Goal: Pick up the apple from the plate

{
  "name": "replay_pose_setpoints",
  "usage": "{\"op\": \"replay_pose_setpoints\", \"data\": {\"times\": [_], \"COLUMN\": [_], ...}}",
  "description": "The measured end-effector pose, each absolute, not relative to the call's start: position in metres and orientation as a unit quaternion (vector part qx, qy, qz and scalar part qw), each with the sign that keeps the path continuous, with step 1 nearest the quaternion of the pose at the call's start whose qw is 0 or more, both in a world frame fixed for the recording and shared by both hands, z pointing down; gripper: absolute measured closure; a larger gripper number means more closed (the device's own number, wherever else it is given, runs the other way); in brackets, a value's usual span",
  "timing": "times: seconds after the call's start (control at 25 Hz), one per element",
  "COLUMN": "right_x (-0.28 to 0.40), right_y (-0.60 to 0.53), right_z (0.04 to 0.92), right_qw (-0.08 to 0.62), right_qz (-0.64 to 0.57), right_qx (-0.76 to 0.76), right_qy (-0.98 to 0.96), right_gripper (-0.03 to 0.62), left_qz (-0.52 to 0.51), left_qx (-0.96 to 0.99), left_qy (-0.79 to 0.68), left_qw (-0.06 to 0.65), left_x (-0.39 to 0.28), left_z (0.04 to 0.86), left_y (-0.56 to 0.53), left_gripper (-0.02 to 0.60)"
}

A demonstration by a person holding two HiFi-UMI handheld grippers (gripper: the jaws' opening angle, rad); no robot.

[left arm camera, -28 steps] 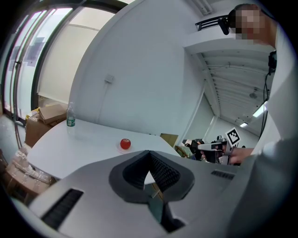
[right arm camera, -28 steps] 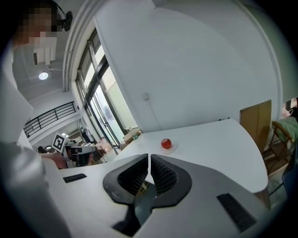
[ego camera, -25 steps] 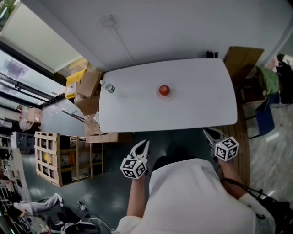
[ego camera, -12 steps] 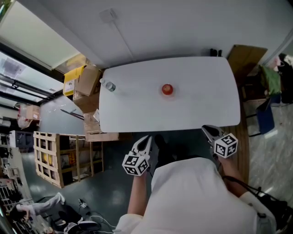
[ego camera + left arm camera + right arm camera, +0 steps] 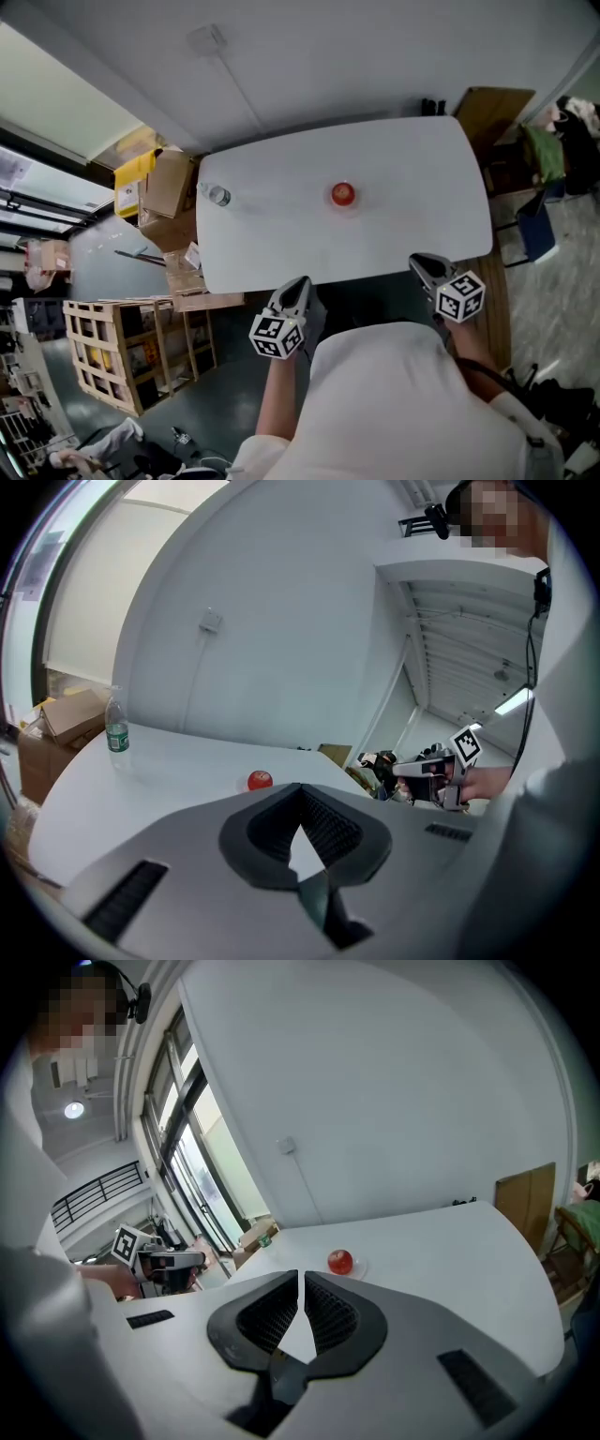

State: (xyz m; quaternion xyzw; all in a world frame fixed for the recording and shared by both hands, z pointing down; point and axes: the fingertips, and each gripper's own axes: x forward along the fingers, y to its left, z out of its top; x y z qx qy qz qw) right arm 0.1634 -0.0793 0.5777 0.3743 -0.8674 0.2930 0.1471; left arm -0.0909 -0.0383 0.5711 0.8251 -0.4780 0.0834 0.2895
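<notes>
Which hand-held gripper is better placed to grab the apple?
Left, narrowly: the left hand-held gripper sits more squarely before the apple than the right hand-held gripper; both are shut.

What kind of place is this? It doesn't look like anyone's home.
Probably a workshop or a lab with storage, not a home: cardboard boxes and a wooden crate stand beside a plain white table, which has an apple and a water bottle on it.
</notes>
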Motion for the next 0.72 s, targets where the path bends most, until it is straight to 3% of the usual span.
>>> {"op": "replay_pose_setpoints", "data": {"times": [0.72], "right_x": [0.1], "right_y": [-0.112], "right_z": [0.579], "right_qw": [0.159], "right_qz": [0.294], "right_qx": [0.417], "right_qy": [-0.845], "right_gripper": [0.554], "left_qz": [0.103], "left_qx": [0.865], "left_qy": [-0.391], "left_qw": [0.296], "left_x": [-0.139], "left_z": [0.592], "left_y": [-0.092], "left_gripper": [0.58]}}
